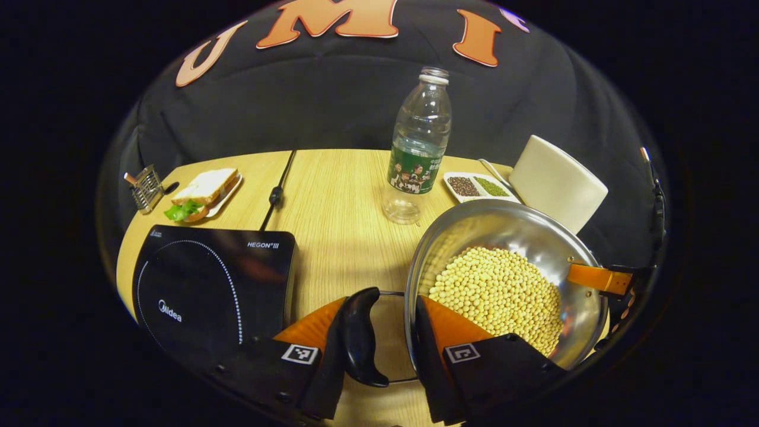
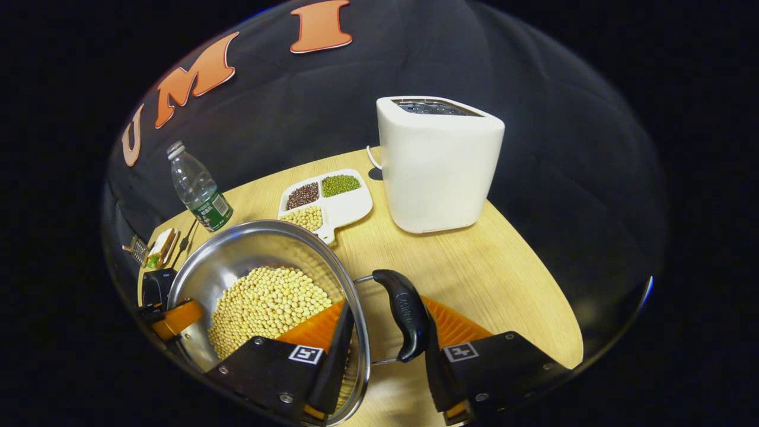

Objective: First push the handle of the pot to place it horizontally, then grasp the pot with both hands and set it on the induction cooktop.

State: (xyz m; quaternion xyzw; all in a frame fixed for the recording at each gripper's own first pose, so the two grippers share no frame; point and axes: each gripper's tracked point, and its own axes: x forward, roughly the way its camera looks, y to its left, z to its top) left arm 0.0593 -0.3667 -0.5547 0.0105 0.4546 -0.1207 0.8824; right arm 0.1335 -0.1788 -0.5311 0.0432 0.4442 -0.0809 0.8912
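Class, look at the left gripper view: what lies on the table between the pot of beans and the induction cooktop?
In the left gripper view, bare wooden table separates the pot from the induction cooktop; near the bottom, the pot's black handle sits there, between the left gripper fingers.

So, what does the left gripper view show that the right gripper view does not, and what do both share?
Left gripper view: the cooktop's ringed top and the left gripper straddling one pot handle. Right gripper view: the toaster's slots, the tray's soybean compartment, and the right gripper at the other handle. Both: the pot of soybeans, bottle, sandwich.
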